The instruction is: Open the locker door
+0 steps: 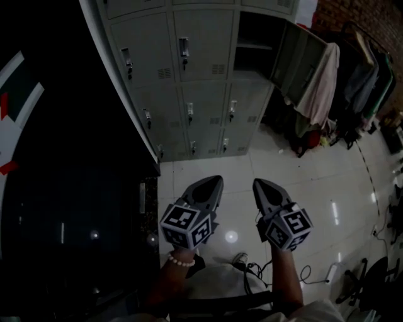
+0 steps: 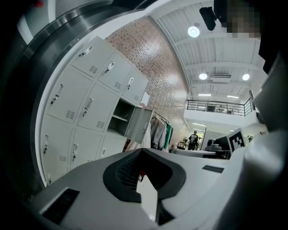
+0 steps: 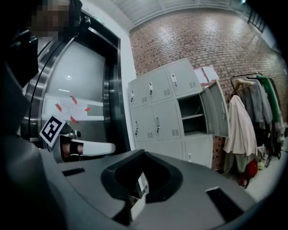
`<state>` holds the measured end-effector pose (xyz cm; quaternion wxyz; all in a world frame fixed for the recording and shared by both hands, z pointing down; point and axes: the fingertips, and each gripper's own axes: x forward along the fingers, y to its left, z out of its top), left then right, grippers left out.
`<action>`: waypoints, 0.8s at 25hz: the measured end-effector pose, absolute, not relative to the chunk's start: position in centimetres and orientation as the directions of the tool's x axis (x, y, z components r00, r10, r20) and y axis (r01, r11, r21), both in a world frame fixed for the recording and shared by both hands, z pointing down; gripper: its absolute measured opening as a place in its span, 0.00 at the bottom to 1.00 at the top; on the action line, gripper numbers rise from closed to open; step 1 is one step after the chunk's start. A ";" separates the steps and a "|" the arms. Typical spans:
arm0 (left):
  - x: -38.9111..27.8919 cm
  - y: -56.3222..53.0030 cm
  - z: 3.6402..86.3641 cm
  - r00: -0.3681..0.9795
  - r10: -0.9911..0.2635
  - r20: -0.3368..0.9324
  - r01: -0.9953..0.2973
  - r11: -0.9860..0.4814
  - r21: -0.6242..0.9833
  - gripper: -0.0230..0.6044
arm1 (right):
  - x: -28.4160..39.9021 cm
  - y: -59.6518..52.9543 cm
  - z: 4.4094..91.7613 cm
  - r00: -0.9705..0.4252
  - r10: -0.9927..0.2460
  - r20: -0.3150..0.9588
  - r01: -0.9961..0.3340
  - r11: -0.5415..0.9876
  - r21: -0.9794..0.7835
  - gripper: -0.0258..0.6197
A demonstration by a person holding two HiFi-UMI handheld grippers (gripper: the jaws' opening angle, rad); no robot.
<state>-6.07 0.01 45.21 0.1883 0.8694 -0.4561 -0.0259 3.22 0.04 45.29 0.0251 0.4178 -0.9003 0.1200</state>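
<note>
**Both tongs shut, lockers still out of reach**

Closest in, I see a bead bracelet [image 1: 181,260] on the left wrist and cables [image 1: 252,269] lying on the floor [image 1: 315,182] below my hands. The left tongs [image 1: 216,180] have their jaws pressed together and hold nothing. The right tongs [image 1: 257,183] look the same, jaws tight and empty. They sit side by side, a little apart, both pointing toward the lockers [image 1: 195,88].

Past the tips there is glossy tile, then the grey lockers, well apart from both tongs. Most doors are closed, each with a small handle. One locker door [image 1: 295,58] in the right-hand column stands swung open, showing a shelf inside. A pale coat [image 1: 322,85] hangs over that door. Farther right, a clothes rack [image 1: 368,75] stands by the brick wall [image 1: 371,16].
</note>
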 end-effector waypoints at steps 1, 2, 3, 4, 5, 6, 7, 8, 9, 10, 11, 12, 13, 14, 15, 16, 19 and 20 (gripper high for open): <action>-5.0 0.3 44.9 0.586 -0.801 0.127 -0.784 -0.519 0.340 0.02 | 4.5 0.1 45.2 -0.643 -0.753 0.139 -0.762 0.613 -0.207 0.04; -4.1 0.5 44.6 0.587 -0.799 0.128 -0.785 -0.524 0.331 0.02 | 5.8 0.1 45.1 -0.636 -0.761 0.131 -0.767 0.603 -0.220 0.04; -3.4 0.7 44.4 0.588 -0.799 0.127 -0.786 -0.526 0.326 0.02 | 6.8 0.1 44.9 -0.630 -0.767 0.122 -0.769 0.596 -0.230 0.04; -2.7 0.8 44.2 0.587 -0.800 0.126 -0.786 -0.526 0.323 0.02 | 7.6 0.0 44.6 -0.628 -0.770 0.114 -0.770 0.594 -0.233 0.04; -2.2 0.8 44.1 0.585 -0.802 0.125 -0.788 -0.525 0.322 0.02 | 8.2 0.1 44.3 -0.628 -0.770 0.109 -0.770 0.596 -0.228 0.04; -1.6 0.8 44.0 0.581 -0.804 0.125 -0.790 -0.522 0.321 0.02 | 8.8 0.1 44.1 -0.628 -0.771 0.106 -0.771 0.598 -0.219 0.04; -1.1 0.8 44.0 0.578 -0.806 0.126 -0.793 -0.519 0.319 0.02 | 9.4 0.2 43.8 -0.628 -0.771 0.104 -0.772 0.600 -0.208 0.04; -0.6 0.7 44.0 0.576 -0.808 0.127 -0.795 -0.516 0.319 0.02 | 10.0 0.3 43.6 -0.626 -0.773 0.102 -0.774 0.600 -0.200 0.04; -0.2 0.7 44.0 0.574 -0.809 0.128 -0.796 -0.514 0.318 0.02 | 10.5 0.3 43.4 -0.624 -0.775 0.098 -0.776 0.600 -0.196 0.04; 0.2 0.5 44.1 0.572 -0.810 0.130 -0.797 -0.513 0.318 0.02 | 10.9 0.3 43.2 -0.623 -0.777 0.095 -0.777 0.599 -0.194 0.04; 0.5 0.4 44.1 0.570 -0.811 0.132 -0.799 -0.510 0.318 0.02 | 11.3 0.2 43.1 -0.622 -0.778 0.093 -0.778 0.599 -0.190 0.04; 0.7 0.3 44.1 0.566 -0.813 0.137 -0.803 -0.505 0.316 0.02 | 11.5 0.1 42.9 -0.621 -0.779 0.093 -0.779 0.599 -0.184 0.04; 0.8 0.2 44.1 0.561 -0.815 0.143 -0.808 -0.501 0.311 0.02 | 11.7 0.1 42.8 -0.618 -0.780 0.095 -0.782 0.598 -0.177 0.04; 0.8 0.1 44.0 0.557 -0.817 0.149 -0.812 -0.498 0.305 0.02 | 11.9 0.0 42.7 -0.615 -0.782 0.099 -0.785 0.596 -0.168 0.04; 0.9 0.0 44.0 0.555 -0.818 0.153 -0.814 -0.496 0.302 0.02 | 12.1 0.0 42.6 -0.610 -0.785 0.104 -0.790 0.593 -0.157 0.04; 0.9 -0.1 43.9 0.554 -0.818 0.152 -0.814 -0.495 0.303 0.02 | 12.1 0.0 42.6 -0.605 -0.789 0.110 -0.795 0.589 -0.146 0.04; 0.9 -0.1 43.9 0.556 -0.820 0.140 -0.809 -0.494 0.318 0.02 | 12.2 0.0 42.7 -0.598 -0.793 0.118 -0.801 0.585 -0.130 0.04; 0.9 -0.1 43.9 0.557 -0.819 0.136 -0.807 -0.495 0.321 0.02 | 12.3 0.1 42.7 -0.598 -0.793 0.118 -0.801 0.584 -0.132 0.04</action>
